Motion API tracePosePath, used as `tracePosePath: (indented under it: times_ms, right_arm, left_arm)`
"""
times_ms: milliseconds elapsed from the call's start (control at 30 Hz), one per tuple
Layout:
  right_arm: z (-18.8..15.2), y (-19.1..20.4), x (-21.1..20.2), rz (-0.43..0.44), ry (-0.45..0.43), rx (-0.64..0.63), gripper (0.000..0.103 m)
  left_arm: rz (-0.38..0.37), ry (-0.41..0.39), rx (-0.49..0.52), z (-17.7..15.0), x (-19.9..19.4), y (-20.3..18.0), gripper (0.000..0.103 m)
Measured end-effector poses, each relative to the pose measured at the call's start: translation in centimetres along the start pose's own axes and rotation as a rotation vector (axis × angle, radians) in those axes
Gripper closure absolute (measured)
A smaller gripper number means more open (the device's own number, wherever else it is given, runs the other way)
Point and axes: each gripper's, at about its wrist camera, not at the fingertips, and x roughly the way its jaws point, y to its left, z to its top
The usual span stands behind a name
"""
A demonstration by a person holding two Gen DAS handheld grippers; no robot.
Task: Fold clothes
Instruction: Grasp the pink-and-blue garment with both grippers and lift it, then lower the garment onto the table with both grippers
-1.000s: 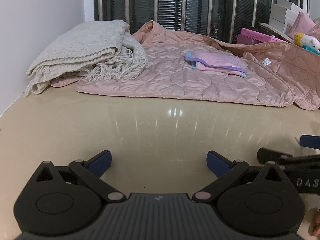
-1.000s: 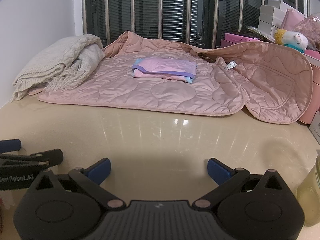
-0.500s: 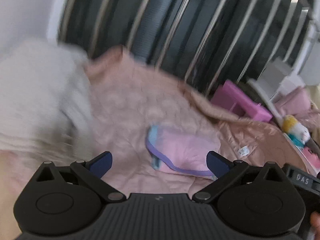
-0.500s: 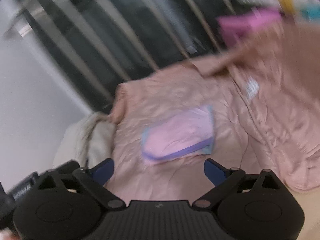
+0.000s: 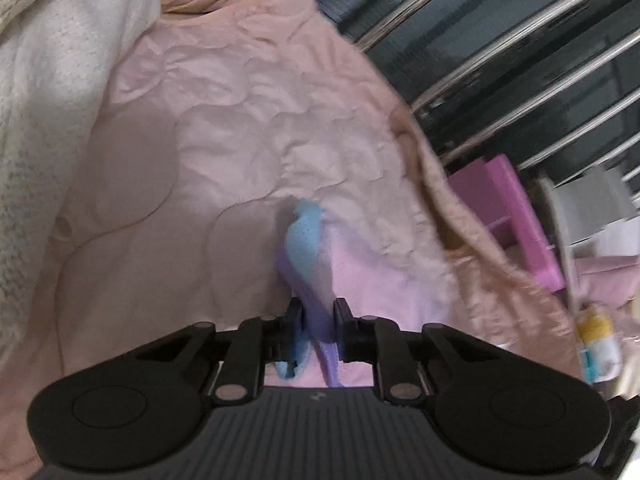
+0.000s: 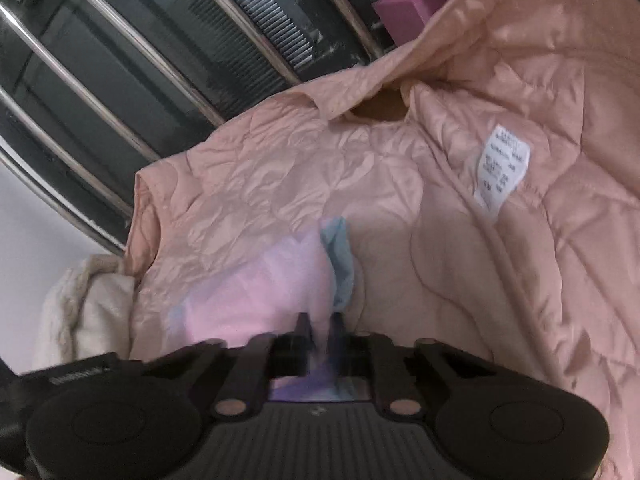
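Observation:
A small pink garment with blue and purple trim lies on a quilted pink jacket. My left gripper is shut on the garment's left edge, pinching the blue and purple trim. My right gripper is shut on the garment's right edge, by its blue trim. The garment spreads to the left of the right gripper. The jacket shows a white care label.
A cream knitted blanket lies left of the jacket and also shows in the right wrist view. Metal window bars stand behind. A purple box and a toy sit at the right.
Both grippers moved forward from above the bare tabletop to the pink garment and closed on its left and right edges. They were open before.

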Motion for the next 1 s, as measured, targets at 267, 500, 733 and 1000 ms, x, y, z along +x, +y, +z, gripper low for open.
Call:
tracePosePath:
  times_ms: [267, 500, 733, 1000]
  right_arm:
    - [0.4, 4.6, -6.5, 0.006, -0.175, -0.204, 0.101]
    - [0.5, 11.2, -20.2, 0.189, -0.361, -0.260, 0.101]
    - [-2.6, 18.9, -39.8, 0.369, -0.678, -0.395, 0.101]
    - [-4.6, 24.1, -50.7, 0.413, -0.816, -0.531, 0.101]
  left_arm:
    - [-0.119, -0.111, 0.101, -0.4, -8.3, -5.2, 0.101]
    - [-0.255, -0.361, 0.219, -2.8, -24.6, -13.1, 0.101]
    - [-0.379, -0.641, 0.389, -8.0, -44.0, -20.3, 0.101]
    - [-0.330, -0.764, 0.475, -11.2, -51.7, -23.6, 0.101]
